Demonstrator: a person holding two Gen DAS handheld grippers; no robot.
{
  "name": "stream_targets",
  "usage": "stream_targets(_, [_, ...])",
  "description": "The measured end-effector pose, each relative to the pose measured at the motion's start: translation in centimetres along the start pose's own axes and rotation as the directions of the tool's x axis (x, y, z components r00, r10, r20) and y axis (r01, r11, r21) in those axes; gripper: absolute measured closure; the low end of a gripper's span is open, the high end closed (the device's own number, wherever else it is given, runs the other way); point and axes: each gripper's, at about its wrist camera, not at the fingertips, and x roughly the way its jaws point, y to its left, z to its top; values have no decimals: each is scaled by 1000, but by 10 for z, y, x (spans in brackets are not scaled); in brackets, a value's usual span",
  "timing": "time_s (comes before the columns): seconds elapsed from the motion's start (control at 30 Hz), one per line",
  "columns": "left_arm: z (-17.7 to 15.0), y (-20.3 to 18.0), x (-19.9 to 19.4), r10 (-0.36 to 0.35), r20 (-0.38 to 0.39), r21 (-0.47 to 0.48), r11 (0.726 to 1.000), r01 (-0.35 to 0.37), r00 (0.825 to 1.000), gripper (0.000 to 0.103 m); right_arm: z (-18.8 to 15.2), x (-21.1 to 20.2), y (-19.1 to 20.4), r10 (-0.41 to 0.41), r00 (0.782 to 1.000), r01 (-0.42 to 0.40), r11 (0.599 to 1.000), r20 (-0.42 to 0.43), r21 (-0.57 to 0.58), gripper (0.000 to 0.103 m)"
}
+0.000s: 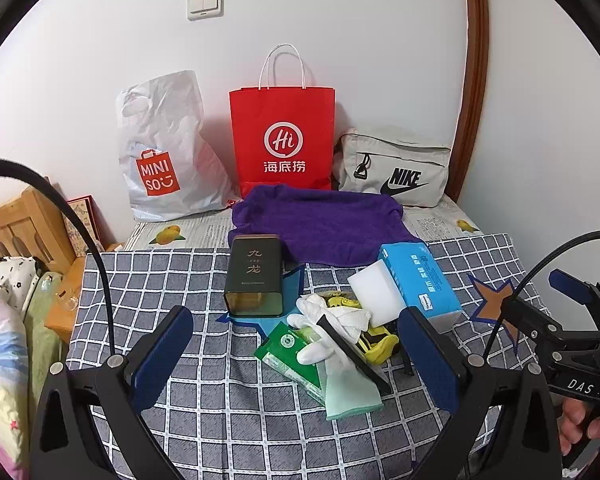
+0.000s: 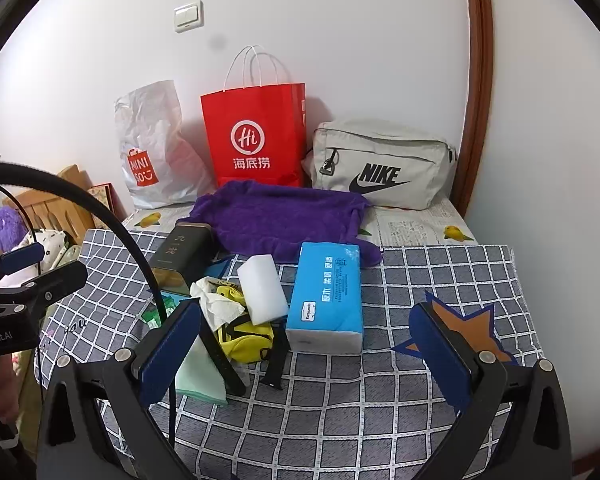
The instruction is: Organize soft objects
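Note:
A purple towel (image 1: 320, 224) (image 2: 284, 216) lies at the back of the checked tablecloth. In front of it lies a pile: white gloves (image 1: 332, 320) (image 2: 220, 304), a yellow sock (image 1: 376, 344) (image 2: 248, 340), a mint cloth (image 1: 350, 392) (image 2: 200, 376), a white sponge block (image 1: 376, 292) (image 2: 262, 288) and a blue tissue pack (image 1: 420, 280) (image 2: 328, 292). My left gripper (image 1: 296, 360) is open, just in front of the pile. My right gripper (image 2: 306, 352) is open, near the tissue pack; it also shows in the left wrist view (image 1: 572, 320).
A dark tea tin (image 1: 254, 276) (image 2: 184, 256) lies left of the pile, with green packets (image 1: 288, 352) and a black strap (image 2: 276, 364). A Miniso bag (image 1: 160, 148), a red paper bag (image 1: 282, 140) and a Nike pouch (image 1: 396, 172) stand against the wall.

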Motion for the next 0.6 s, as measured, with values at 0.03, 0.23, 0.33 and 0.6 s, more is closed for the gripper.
stream_targets(0.03, [1, 0, 0, -1, 0, 0, 1000, 1, 1000, 0, 0, 0, 0, 1, 1000, -1, 1000, 1, 1, 0])
stream_targets(0.23, [1, 1, 0, -2, 0, 1, 1000, 2, 1000, 0, 0, -1, 0, 6, 1000, -6, 1000, 5, 0, 0])
stream_targets(0.33, [1, 1, 1, -1, -1, 0, 1000, 1, 1000, 0, 0, -1, 1, 6, 1000, -6, 1000, 6, -1, 0])
stream_targets(0.6, [2, 1, 1, 2, 0, 1, 1000, -2, 1000, 0, -1, -2, 1, 6, 1000, -6, 1000, 10, -3, 0])
